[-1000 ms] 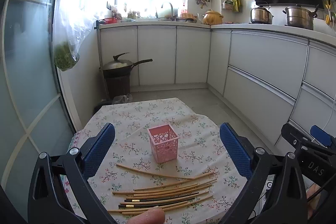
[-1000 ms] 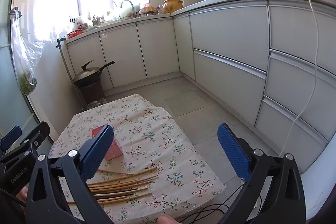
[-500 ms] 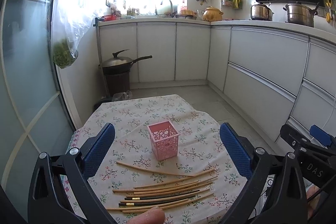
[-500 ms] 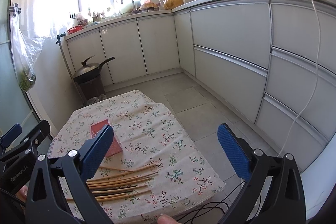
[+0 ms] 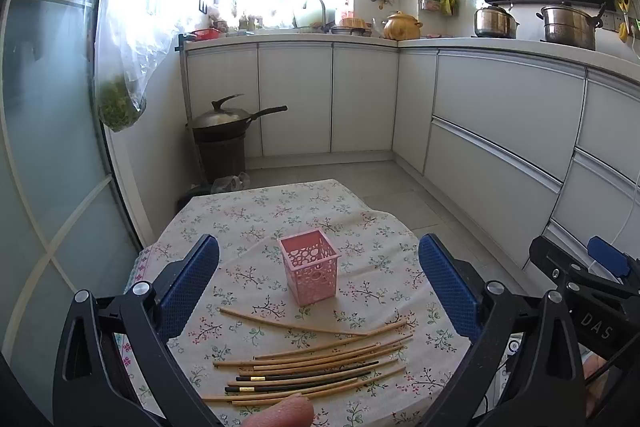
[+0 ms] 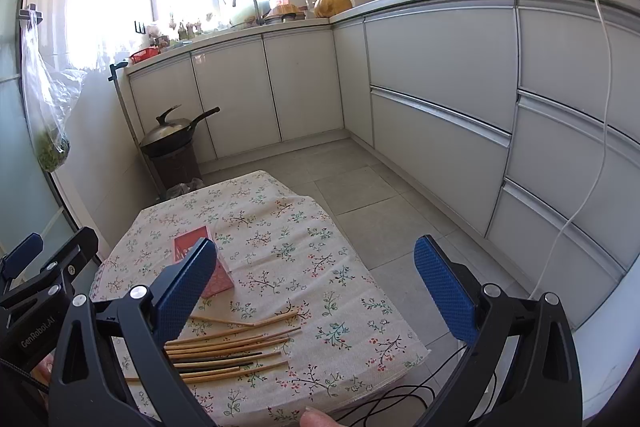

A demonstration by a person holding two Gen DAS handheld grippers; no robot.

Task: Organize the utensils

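A: Since both the left gripper and the right gripper hang wide open with nothing in them, which step is this?

B: The start, I judge: no chopstick is in the holder yet. The chopsticks lie loose on the surface, at six o'clock from the pink holder.

A: And next?

B: One gripper has to drop low and close across a single stick, probably the stray one nearest the holder.

A: How do they look?

B: Thin, mostly pale wood, two dark, roughly parallel. The holder stands upright, perforated, apparently empty.
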